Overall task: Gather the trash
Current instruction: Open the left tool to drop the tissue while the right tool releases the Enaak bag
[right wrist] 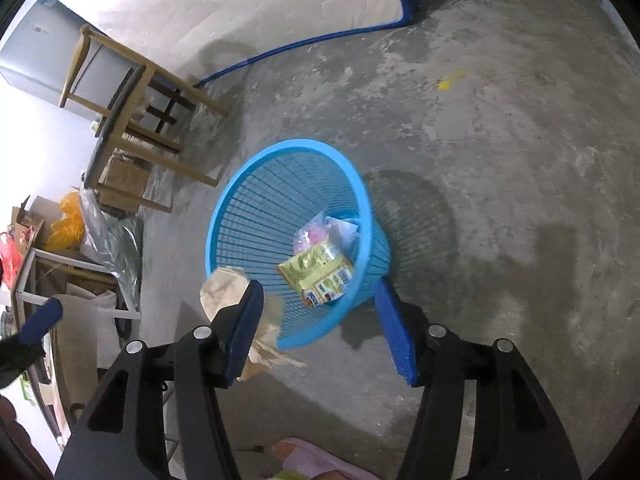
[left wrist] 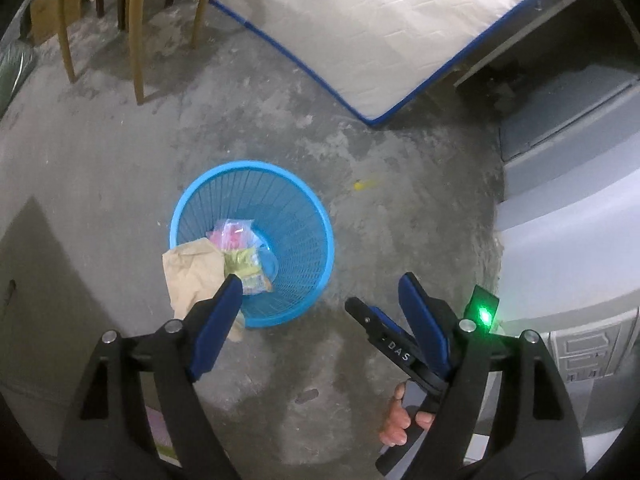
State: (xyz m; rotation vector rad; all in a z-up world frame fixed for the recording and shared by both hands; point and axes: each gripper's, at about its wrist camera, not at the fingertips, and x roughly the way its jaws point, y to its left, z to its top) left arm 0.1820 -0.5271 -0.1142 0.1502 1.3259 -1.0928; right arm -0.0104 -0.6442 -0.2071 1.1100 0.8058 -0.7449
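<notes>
Hovering both grippers over the bin (left wrist: 256, 240): left gripper (left wrist: 320, 284) jaws wide, paper (left wrist: 192, 272) at its left jaw tip; right gripper (right wrist: 318, 292) jaws apart, wrapper (right wrist: 316, 276) between them, in bin.

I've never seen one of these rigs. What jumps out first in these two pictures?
The bright blue basket standing on the bare concrete floor, with a yellow-green packet and a pinkish clear bag inside. A crumpled brown paper is at its near rim, right by the open left claw. Behind, a white mattress with blue piping lies on the floor beside a wooden chair.
</notes>
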